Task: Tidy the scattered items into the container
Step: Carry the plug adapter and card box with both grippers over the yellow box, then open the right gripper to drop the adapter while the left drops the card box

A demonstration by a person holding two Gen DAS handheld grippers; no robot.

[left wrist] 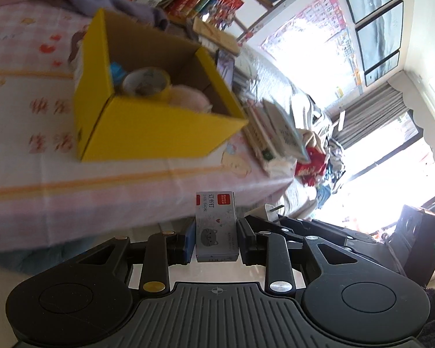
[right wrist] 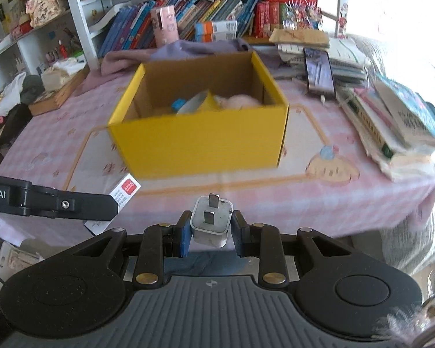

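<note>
So from the left wrist, the left gripper (left wrist: 216,236) is clamped on a staple box (left wrist: 216,226), long axis pointing ahead, with the yellow box (left wrist: 148,127) up and left. Right wrist: right gripper (right wrist: 211,229) pinches a charger (right wrist: 211,221), prongs up, container dead ahead, about equally near.

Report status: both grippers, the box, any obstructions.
Left gripper shut on staples box. Right gripper shut on white charger plug. Yellow box ahead, open, already holds tape and a pink soft item. Nothing blocking its near side.
</note>
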